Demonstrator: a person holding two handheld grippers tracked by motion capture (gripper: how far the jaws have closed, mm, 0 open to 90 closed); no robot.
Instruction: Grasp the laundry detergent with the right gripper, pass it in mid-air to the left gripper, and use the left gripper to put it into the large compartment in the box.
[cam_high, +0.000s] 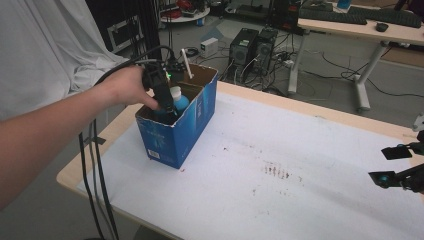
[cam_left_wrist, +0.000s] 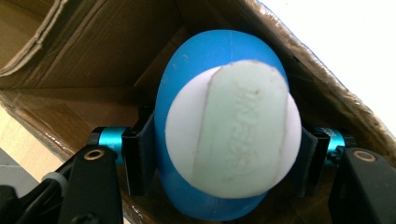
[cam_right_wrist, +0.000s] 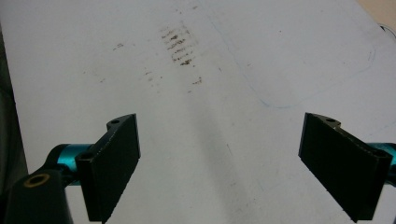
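In the blue box (cam_high: 176, 131), left gripper (cam_left_wrist: 224, 154) clamping blue bottle (cam_left_wrist: 224, 140), pale cap embossed, right gripper (cam_right_wrist: 219, 163) open

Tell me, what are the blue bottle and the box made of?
The blue bottle looks like smooth plastic with a soft sheen, and its white cap a duller plastic with raised letters moulded in. The box looks like cardboard: brown and rough inside, with frayed, creased edges, and printed glossy blue outside. The left gripper is shut on the bottle.

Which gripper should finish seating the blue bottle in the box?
Left. The left gripper is clamped on the blue bottle inside the cardboard box; the right gripper hangs open over bare table.
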